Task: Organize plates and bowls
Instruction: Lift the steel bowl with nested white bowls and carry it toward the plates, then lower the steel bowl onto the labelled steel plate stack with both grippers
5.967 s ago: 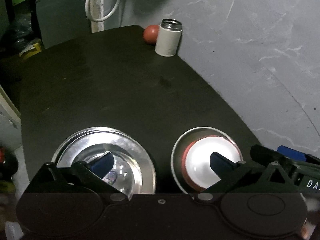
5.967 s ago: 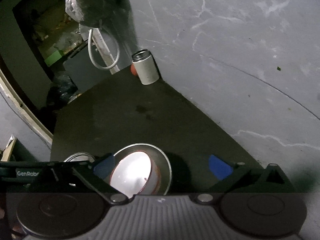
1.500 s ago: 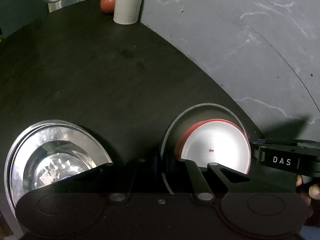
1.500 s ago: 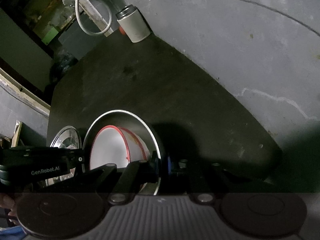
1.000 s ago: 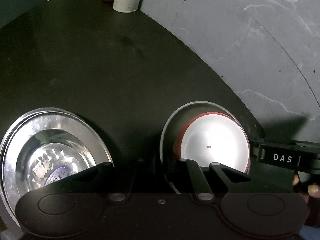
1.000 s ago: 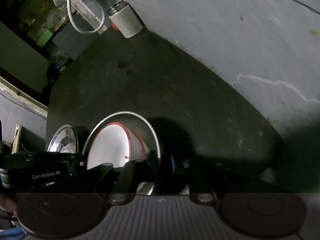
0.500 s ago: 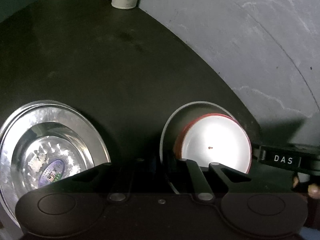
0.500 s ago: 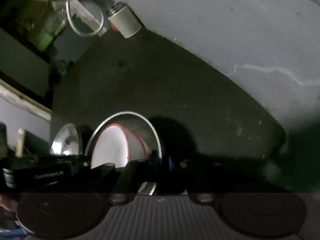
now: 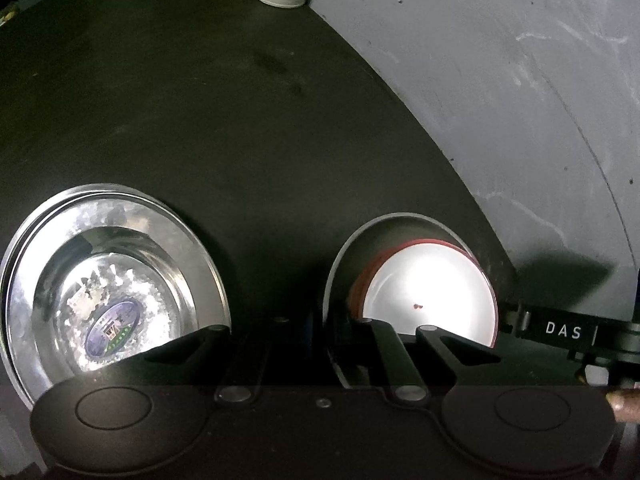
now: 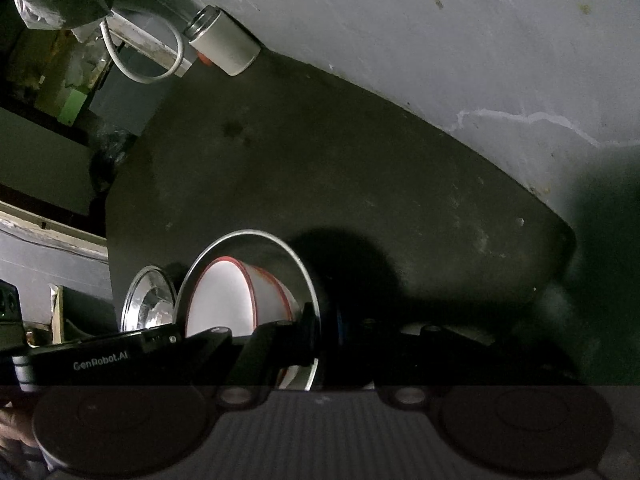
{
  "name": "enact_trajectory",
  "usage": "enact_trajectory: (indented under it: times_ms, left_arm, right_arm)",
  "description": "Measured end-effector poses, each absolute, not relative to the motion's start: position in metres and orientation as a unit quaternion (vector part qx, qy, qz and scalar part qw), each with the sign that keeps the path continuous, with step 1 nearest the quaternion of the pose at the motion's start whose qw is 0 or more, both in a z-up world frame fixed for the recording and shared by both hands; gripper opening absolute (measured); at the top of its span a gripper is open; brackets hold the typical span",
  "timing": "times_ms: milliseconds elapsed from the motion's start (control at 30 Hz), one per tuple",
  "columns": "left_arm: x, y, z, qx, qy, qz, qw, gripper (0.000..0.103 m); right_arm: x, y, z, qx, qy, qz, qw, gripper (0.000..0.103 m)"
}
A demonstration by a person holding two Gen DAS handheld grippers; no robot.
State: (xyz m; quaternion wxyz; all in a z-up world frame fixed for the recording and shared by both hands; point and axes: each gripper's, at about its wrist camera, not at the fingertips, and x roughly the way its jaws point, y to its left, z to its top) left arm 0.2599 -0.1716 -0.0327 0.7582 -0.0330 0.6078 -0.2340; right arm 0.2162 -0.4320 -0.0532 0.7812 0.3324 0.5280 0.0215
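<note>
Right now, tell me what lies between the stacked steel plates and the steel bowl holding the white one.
Only bare dark tabletop separates the steel plates from the steel bowl, seen in the left wrist view.

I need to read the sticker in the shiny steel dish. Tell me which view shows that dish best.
Use the left wrist view: the steel dish faces the camera, bright, its sticker visible but unreadable. The right wrist view shows only an edge-on sliver beside the red-rimmed bowl, partly behind the left gripper.
</note>
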Motion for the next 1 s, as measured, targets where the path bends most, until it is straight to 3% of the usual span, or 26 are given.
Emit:
enact_trajectory:
  times_ms: [1000]
  left_arm:
    - [0.247, -0.083, 0.013, -0.125, 0.564, -0.157, 0.801, 0.007]
  right_arm:
    - [0.253, -0.366, -0.007, 0.279, 0.518, 0.099, 0.803, 0.011]
